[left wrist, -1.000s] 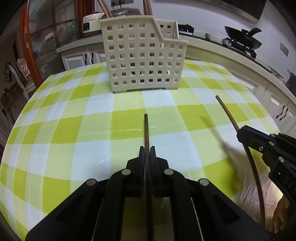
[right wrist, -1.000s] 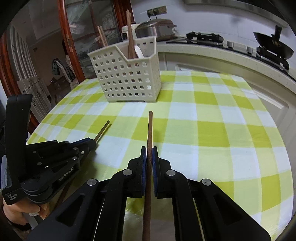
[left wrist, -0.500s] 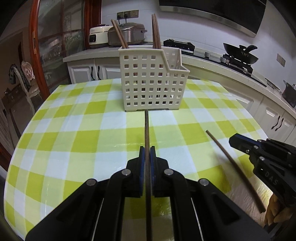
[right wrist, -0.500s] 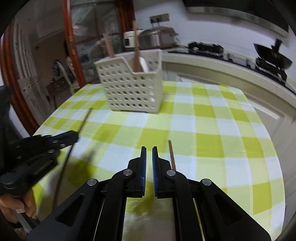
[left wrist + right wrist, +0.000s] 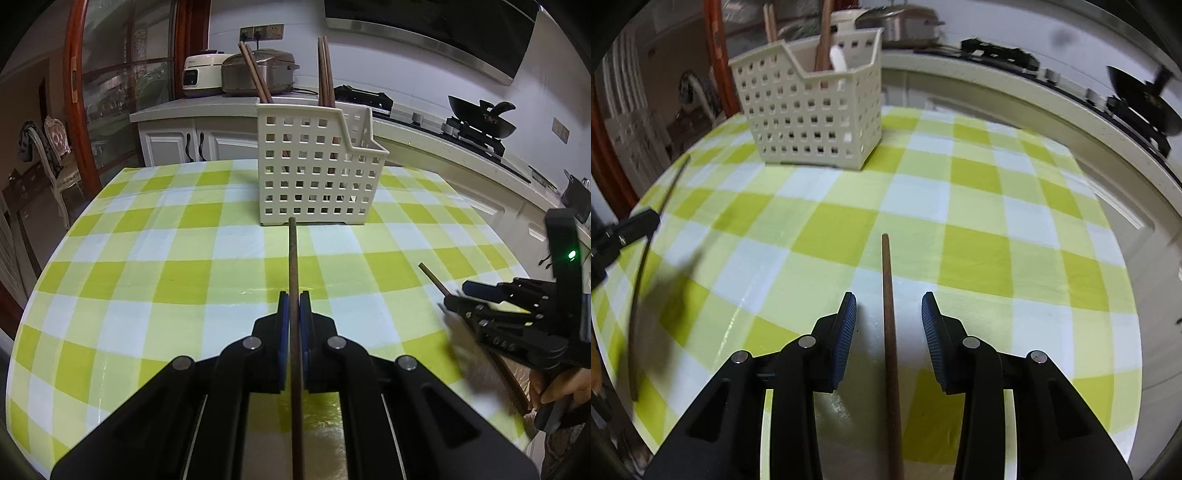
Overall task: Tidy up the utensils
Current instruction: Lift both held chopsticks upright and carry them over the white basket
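Note:
My left gripper [image 5: 291, 299] is shut on a brown chopstick [image 5: 293, 266] that points at the cream perforated basket [image 5: 314, 166]. The basket holds several upright chopsticks [image 5: 325, 72] and stands at the far side of the checked table [image 5: 147, 258]. My right gripper [image 5: 889, 310] is open, its jaws on either side of a second brown chopstick [image 5: 888, 288] that lies on the tablecloth. In the left wrist view the right gripper [image 5: 480, 299] is low at the right over that chopstick [image 5: 434, 278]. In the right wrist view the basket [image 5: 812, 107] holds chopsticks and a white utensil.
A kitchen counter [image 5: 424, 136] runs behind the table with a rice cooker [image 5: 258, 72] and a black wok [image 5: 480, 118]. A chair [image 5: 55, 155] stands at the far left. The table edge curves close at the right [image 5: 1126, 258].
My right gripper has opened and let go of its chopstick, which now lies on the cloth between the jaws. My left gripper has pulled back from the basket, still holding its chopstick.

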Demonstrator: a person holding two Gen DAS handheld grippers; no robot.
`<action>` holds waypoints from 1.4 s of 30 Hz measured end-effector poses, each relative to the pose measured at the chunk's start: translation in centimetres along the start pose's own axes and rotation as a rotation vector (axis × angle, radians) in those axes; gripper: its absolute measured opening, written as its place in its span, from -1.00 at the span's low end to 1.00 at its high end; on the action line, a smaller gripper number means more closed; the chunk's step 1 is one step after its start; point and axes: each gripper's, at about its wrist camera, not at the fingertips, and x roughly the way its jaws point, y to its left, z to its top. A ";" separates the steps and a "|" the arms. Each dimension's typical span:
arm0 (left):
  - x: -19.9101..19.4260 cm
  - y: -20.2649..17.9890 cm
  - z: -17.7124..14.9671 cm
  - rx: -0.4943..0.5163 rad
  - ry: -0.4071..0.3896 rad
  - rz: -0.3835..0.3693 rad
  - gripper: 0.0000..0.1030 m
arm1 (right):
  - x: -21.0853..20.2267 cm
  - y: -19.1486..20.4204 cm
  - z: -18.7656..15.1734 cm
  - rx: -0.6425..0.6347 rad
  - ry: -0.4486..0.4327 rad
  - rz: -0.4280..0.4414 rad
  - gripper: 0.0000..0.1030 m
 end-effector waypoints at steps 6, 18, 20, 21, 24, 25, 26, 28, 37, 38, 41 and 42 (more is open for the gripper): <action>-0.2 0.2 0.0 0.001 -0.002 -0.006 -0.89 | 0.2 0.1 -0.1 -0.006 -0.008 0.007 -0.89; -3.2 0.4 0.9 0.002 -0.069 -0.010 -0.89 | -5.7 1.0 1.4 0.036 -0.220 0.065 -0.89; -4.2 0.4 1.1 0.005 -0.092 -0.009 -0.89 | -7.1 1.2 1.7 0.039 -0.261 0.069 -0.89; -4.6 0.3 1.2 0.007 -0.101 -0.009 -0.89 | -7.9 1.3 1.9 0.040 -0.286 0.071 -0.89; -5.7 0.2 1.5 0.009 -0.126 -0.012 -0.89 | -10.0 1.5 2.2 0.043 -0.345 0.075 -0.89; -6.2 0.1 1.5 0.011 -0.137 -0.010 -0.89 | -10.7 1.6 2.2 0.042 -0.362 0.075 -0.89; -6.6 0.0 1.6 0.014 -0.148 -0.009 -0.89 | -11.0 1.6 2.2 0.043 -0.373 0.076 -0.89; -7.2 0.0 1.8 0.018 -0.163 -0.008 -0.89 | -12.0 1.8 2.2 0.041 -0.397 0.076 -0.89; -9.9 -0.3 2.0 0.034 -0.227 -0.005 -0.89 | -15.1 3.2 1.6 0.003 -0.488 0.076 -0.89; -10.1 -0.4 2.0 0.037 -0.234 -0.005 -0.89 | -15.4 3.4 1.5 -0.003 -0.499 0.071 -0.89; -10.6 -0.5 1.9 0.043 -0.249 -0.003 -0.89 | -16.0 3.8 1.3 -0.011 -0.515 0.068 -0.89; -10.7 -0.5 1.9 0.044 -0.253 -0.003 -0.89 | -16.1 3.9 1.3 -0.011 -0.519 0.065 -0.89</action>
